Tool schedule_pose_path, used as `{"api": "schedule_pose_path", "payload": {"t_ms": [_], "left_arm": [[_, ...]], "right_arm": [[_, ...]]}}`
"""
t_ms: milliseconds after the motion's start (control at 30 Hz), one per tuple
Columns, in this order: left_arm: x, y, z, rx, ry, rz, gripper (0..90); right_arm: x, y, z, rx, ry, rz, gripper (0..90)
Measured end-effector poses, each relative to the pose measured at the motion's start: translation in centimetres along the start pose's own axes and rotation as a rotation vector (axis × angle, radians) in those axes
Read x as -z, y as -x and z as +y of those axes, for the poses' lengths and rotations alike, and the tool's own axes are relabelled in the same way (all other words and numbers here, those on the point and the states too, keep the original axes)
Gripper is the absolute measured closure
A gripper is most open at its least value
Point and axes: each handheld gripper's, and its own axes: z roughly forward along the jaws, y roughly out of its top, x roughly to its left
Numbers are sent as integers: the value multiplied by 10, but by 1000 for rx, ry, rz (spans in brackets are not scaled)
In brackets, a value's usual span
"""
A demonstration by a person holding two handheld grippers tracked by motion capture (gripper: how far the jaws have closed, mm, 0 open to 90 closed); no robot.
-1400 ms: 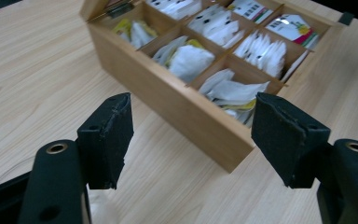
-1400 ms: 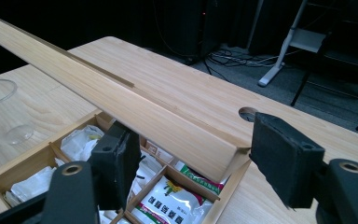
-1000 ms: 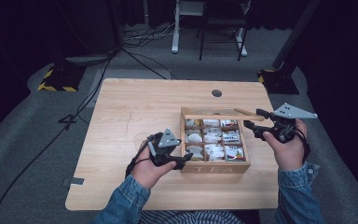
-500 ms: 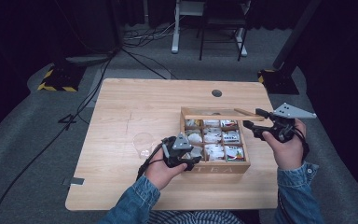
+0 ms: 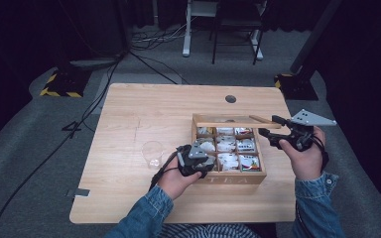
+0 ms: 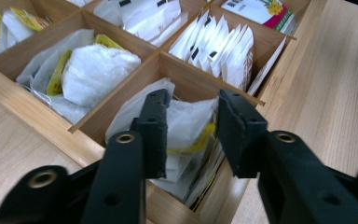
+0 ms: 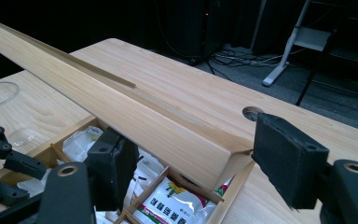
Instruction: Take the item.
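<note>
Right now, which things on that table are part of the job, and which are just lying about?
In use:
tea box
box lid, propped up by right gripper
tea bag, between left gripper jaws, which have just been closing

Lying about:
clear glass

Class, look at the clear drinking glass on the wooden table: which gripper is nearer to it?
Left. The left gripper reaches into the wooden tea box just right of the clear drinking glass; the right gripper holds the box's lid at the far side.
</note>
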Motion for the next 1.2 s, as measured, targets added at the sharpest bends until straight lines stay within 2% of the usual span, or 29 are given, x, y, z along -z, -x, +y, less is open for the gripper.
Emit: {"api": "schedule_pose_path", "payload": {"t_ms": [100,267,367,400,533,633,867,1200], "left_arm": [[-1,-3,0,8,-8,-1,691],[-5,-4,1,-5,-10,-16,741],[-3,-4,1,-30,-11,-13,875],[-2,-3,1,-34,-18,-9,892],[1,0,3,-58,-14,6,897],[5,1,5,-75,16,11,897],[23,3,11,-81,77,18,898],[39,9,17,-97,101,15,898]], "right_arm": [[-1,0,0,3,-5,0,320],[-2,0,-1,0,-6,-1,317],[-2,0,-1,2,-7,0,317],[-2,0,-1,3,-7,0,317],[-2,0,-1,0,-4,1,316],[-2,0,-1,0,-4,2,317],[-1,1,-1,-2,-2,8,316],[-1,2,-2,-11,-1,14,319]]}}
